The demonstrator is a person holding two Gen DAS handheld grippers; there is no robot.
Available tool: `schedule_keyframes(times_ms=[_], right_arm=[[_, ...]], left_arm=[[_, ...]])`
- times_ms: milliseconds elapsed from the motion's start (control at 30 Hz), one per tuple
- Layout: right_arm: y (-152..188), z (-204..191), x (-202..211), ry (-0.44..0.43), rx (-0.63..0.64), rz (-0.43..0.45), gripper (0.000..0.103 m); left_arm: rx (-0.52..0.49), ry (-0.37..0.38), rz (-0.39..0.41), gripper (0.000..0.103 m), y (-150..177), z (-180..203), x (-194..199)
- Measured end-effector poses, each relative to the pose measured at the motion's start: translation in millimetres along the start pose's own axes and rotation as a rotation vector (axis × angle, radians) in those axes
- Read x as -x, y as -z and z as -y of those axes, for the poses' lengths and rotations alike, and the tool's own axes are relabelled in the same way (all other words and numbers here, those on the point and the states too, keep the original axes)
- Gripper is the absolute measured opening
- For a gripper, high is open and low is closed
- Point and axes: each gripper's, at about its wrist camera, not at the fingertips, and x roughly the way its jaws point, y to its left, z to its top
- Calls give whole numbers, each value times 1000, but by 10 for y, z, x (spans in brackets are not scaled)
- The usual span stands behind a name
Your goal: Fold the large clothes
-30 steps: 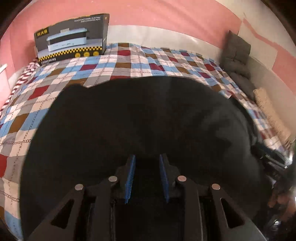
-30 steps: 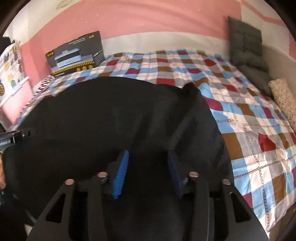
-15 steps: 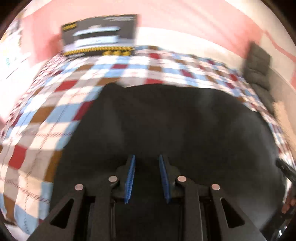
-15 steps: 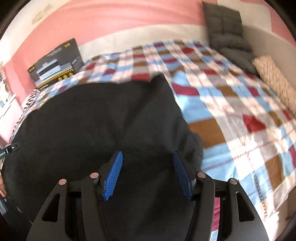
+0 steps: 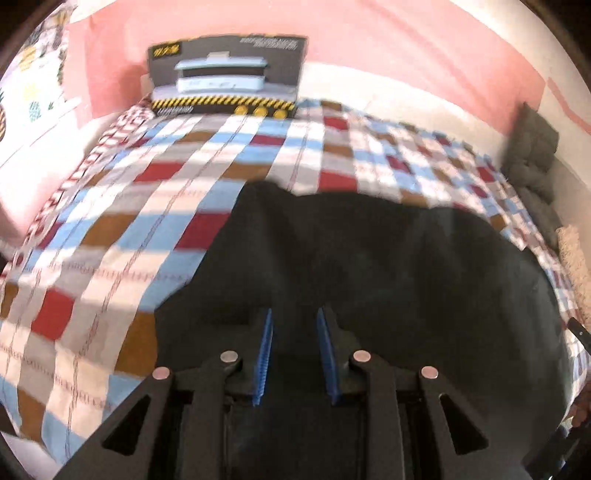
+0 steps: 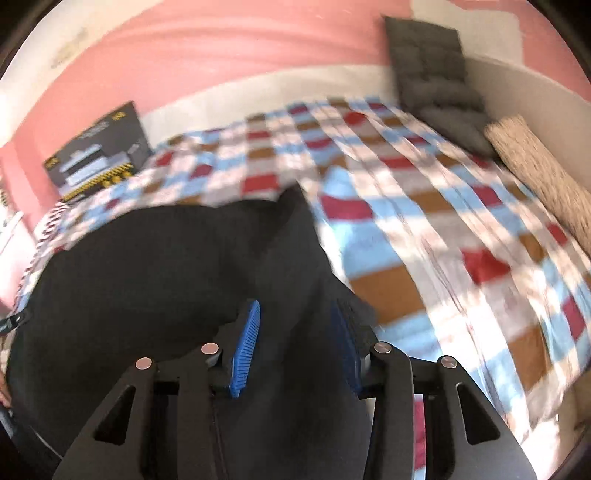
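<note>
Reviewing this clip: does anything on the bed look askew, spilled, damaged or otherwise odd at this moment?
Nothing looks spilled or damaged. The black garment lies unevenly on the checked bedspread, one corner poking up toward the wall. A printed appliance box stands at the bed's far edge, unusual but undisturbed. Both views are motion-blurred.

Large black garment [image 5: 369,266] on the checked quilted bed [image 5: 110,229], beneath both tongs; dark printed cardboard box [image 5: 225,74] beyond, grey cushion [image 6: 432,81] far right.

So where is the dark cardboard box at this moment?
The cardboard box stands at the bed's far edge against the pink wall, upper left in both wrist views, beyond the black garment.
</note>
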Motion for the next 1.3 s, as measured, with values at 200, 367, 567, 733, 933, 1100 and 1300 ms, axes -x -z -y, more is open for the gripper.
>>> schedule_keyframes(times_ms=[200, 367, 567, 733, 933, 1100, 1300], right_arm=[[-278, -187, -577, -17, 54, -63, 38], [-166, 128, -957, 24, -21, -138, 33], [-110, 105, -1017, 50, -12, -147, 34], [-214, 136, -911, 59, -17, -160, 34], [-181, 95, -407, 18, -1, -108, 34], [162, 40, -54, -30, 5, -107, 34], [432, 139, -70, -11, -16, -139, 34]], left_arm=[[-38, -58, -19, 27, -339, -6, -452], [39, -31, -11, 28, -252, -267, -675], [29, -35, 3, 28, -186, -229, -733], [26, -39, -20, 28, -257, -242, -596], [31, -11, 10, 28, -112, -381, -82], [42, 18, -2, 28, 259, -492, 255], [-9, -33, -22, 28, 598, -419, 255]])
